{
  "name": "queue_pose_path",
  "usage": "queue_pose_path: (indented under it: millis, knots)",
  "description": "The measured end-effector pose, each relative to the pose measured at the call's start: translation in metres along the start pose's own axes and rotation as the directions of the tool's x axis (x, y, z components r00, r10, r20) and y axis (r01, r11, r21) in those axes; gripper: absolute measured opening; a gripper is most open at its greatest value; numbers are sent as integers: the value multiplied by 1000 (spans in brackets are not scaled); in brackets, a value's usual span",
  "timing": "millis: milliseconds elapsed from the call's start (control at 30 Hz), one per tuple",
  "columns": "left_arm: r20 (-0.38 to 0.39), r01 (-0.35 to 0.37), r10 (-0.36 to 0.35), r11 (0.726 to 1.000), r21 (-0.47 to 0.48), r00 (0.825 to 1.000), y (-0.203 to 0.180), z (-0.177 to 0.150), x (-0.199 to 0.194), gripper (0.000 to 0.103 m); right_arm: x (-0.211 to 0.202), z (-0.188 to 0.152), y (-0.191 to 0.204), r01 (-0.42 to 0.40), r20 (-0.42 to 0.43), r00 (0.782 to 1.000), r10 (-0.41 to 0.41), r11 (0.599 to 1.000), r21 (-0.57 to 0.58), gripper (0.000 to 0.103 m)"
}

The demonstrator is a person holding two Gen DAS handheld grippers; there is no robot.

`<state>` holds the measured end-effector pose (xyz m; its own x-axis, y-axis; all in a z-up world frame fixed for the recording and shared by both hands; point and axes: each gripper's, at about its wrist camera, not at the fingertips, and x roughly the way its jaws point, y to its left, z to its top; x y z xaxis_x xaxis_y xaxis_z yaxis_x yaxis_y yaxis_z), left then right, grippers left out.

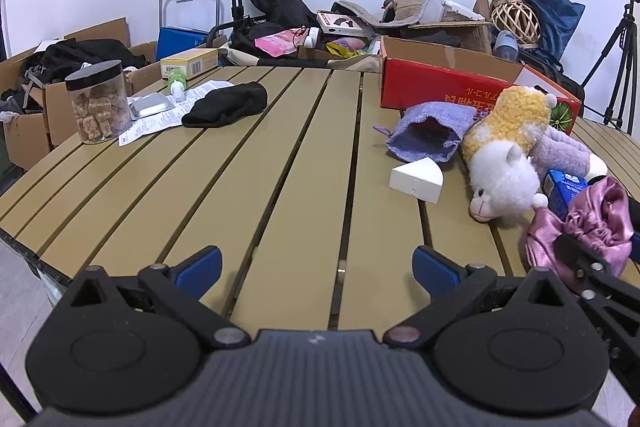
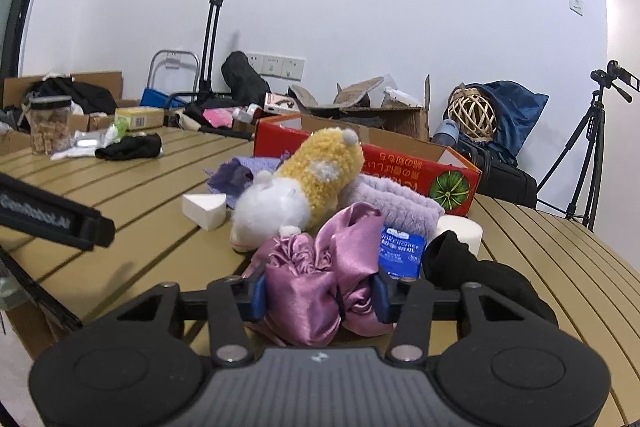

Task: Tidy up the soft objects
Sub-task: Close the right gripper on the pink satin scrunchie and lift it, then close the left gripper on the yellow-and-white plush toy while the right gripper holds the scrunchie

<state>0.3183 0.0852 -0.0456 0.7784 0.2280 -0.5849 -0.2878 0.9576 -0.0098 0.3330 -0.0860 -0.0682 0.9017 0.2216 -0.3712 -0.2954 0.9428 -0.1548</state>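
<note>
My right gripper (image 2: 320, 297) is shut on a bunched pink satin cloth (image 2: 320, 267), its blue pads pressing the fabric from both sides near the table's front edge. Behind the cloth a yellow and white plush toy (image 2: 296, 187) lies on its side. A purple knitted pouch (image 2: 240, 175) and a lilac fluffy cloth (image 2: 396, 203) lie beside the toy. A black cloth (image 2: 480, 275) lies to the right. My left gripper (image 1: 318, 267) stands open over bare slats with nothing between its fingers. A black knit piece (image 1: 226, 105) lies far left.
A red cardboard box (image 1: 440, 87) stands open behind the toy. A white sponge wedge (image 1: 416, 179), a blue packet (image 1: 566, 187) and a white cylinder (image 2: 460, 231) lie among the soft things. A jar (image 1: 98, 103) and papers sit at the slatted table's (image 1: 280, 167) left. Clutter lines the wall.
</note>
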Motion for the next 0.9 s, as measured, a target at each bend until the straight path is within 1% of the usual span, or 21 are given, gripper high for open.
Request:
queue_pose_path:
  millis: [233, 433, 633, 733, 900]
  knots:
    - [3, 10, -10, 1000, 16, 1000, -8, 3, 3, 103, -12, 9, -13, -2, 40, 999, 0, 999, 46, 46]
    - [11, 22, -22, 1000, 19, 1000, -19, 6, 6, 103, -21, 15, -33, 23, 79, 996, -31, 995, 98, 46]
    - [41, 56, -57, 998, 23, 998, -35, 10, 5, 103, -30, 18, -59, 65, 107, 991, -82, 986, 156, 46]
    - [54, 77, -80, 996, 46, 995, -49, 10, 4, 103, -34, 19, -74, 84, 115, 988, -106, 980, 182, 46]
    - [74, 75, -83, 991, 109, 994, -76, 9, 3, 103, -35, 18, -97, 105, 116, 984, -133, 971, 216, 46]
